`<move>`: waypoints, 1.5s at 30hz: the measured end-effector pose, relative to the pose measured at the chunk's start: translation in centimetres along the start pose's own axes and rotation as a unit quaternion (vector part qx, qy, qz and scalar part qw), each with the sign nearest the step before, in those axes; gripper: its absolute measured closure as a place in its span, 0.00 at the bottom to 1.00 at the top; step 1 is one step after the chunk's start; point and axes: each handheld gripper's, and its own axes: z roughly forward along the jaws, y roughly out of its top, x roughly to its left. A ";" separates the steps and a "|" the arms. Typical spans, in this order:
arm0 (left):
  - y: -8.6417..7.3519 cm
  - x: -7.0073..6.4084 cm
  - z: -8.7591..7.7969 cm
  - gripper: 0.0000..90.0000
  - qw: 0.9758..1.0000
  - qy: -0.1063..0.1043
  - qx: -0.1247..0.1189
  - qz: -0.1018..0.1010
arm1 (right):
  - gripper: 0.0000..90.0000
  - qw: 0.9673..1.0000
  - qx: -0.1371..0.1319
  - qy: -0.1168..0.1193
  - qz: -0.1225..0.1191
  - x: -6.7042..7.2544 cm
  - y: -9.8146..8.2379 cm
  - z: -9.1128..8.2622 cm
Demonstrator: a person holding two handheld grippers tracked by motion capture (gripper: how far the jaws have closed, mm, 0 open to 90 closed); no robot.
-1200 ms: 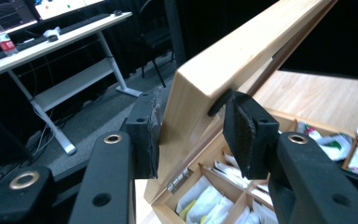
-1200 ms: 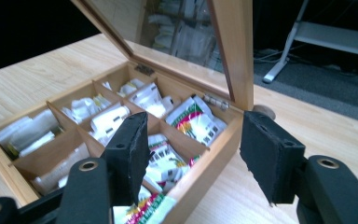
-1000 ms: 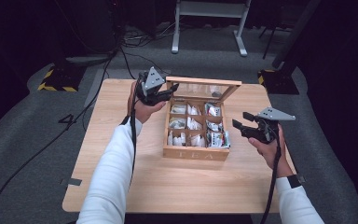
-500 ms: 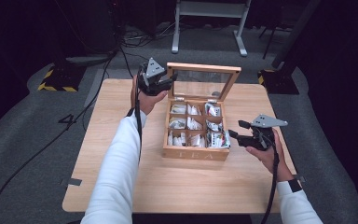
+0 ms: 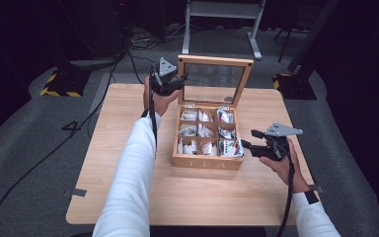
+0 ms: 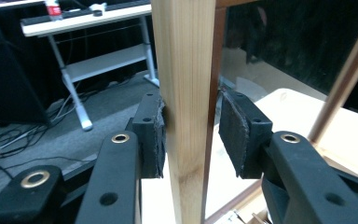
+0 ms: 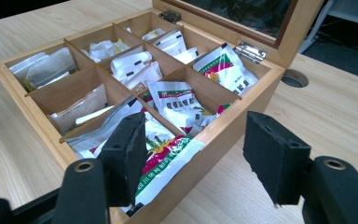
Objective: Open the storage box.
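A wooden tea box (image 5: 207, 160) sits at the centre of the high view on a light wood table (image 5: 128, 197), its long axis running from the lower edge of the frame toward the top. Its front wall, stamped with letters, faces the bottom of the frame. The glass-paned lid (image 5: 215, 81) stands upright at the far end, its pane facing the viewer and its hinges along the box's back wall.

The left gripper (image 5: 177, 81), in the upper middle of the high view, is clamped on the left post of the lid's frame. In the left gripper view that pale post (image 6: 184, 112) rises straight up through the centre of the frame, with 1 black pad tight against each side of it.

The right gripper (image 5: 246, 138) lies at the right of centre in the high view, level with the box's near right corner and pointing left at it. In the right gripper view its jaws are spread, 1 over the nearest compartment and 1 outside the box wall, pressing on nothing. A green, red and white sachet (image 7: 168, 156) lies in that compartment. The box has 3 rows of 3 compartments, holding white and printed tea packets (image 7: 130, 65).
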 end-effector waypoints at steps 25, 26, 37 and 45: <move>-3.4 0.3 3.3 0.69 0.997 0.022 0.070 -0.023 | 0.43 1.000 0.023 0.013 -0.011 0.8 -0.7 1.5; -3.5 0.2 3.3 0.68 0.997 0.022 0.073 -0.023 | 0.43 1.000 0.024 0.013 -0.012 0.8 -0.7 1.5; -6.2 0.3 3.1 0.68 0.992 0.011 0.122 -0.005 | 0.42 0.999 0.031 0.013 -0.021 1.2 -0.8 1.8; -6.2 0.6 0.7 0.55 0.991 0.037 0.128 0.007 | 0.42 0.999 0.032 0.016 -0.028 1.4 -0.8 1.9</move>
